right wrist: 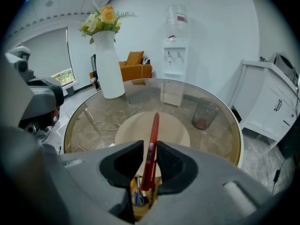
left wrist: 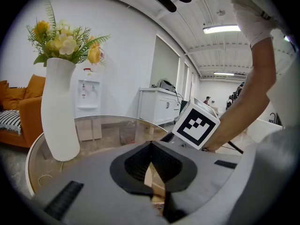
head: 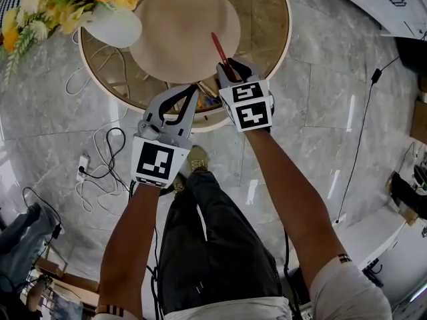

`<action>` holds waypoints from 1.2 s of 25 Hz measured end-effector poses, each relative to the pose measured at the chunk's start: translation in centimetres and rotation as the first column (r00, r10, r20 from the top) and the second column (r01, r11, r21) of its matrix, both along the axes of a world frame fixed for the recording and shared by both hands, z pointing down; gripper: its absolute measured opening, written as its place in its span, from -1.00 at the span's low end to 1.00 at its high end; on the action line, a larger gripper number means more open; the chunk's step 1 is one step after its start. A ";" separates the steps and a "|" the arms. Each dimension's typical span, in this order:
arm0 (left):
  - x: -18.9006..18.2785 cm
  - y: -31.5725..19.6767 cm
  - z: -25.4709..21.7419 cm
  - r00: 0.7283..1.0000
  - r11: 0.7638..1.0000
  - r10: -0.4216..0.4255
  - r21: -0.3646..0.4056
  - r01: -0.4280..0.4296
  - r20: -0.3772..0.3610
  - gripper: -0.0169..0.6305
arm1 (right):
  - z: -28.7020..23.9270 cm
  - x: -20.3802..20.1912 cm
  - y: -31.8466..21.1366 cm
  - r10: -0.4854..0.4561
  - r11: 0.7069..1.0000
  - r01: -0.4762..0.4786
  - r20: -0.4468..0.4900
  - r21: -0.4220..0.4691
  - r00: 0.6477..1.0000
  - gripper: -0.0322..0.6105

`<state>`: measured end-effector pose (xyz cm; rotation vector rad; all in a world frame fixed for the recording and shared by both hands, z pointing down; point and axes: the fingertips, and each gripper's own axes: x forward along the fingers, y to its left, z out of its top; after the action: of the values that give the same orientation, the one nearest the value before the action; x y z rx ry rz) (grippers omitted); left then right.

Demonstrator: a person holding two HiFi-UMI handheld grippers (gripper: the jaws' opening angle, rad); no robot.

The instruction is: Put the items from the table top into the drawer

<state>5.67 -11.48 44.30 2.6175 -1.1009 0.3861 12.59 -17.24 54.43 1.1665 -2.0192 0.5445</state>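
Note:
A red pen stands tilted between the jaws of my right gripper at the near edge of the round glass table. In the right gripper view the pen leans on the right jaw with a slim gap at the left one, so the right gripper is open. The pen's lower end reaches down into the open wooden drawer, where blue scissors lie. My left gripper is shut on the drawer's wooden front, just left of the right one.
A round beige mat covers the table's middle. A white vase with yellow flowers stands at the far left. Cables trail over the marble floor. A waste bin shows through the glass. The person's legs are below the grippers.

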 end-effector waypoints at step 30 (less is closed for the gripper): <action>-3.1 5.8 -2.0 1.000 1.000 -0.010 0.019 0.011 -0.010 -0.95 | -8.3 -4.5 10.0 0.005 0.992 -0.018 0.101 0.128 0.995 -0.75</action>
<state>2.57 -5.72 42.30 2.6265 -1.1204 0.3613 8.11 -7.27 46.14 1.2495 -2.1625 0.4936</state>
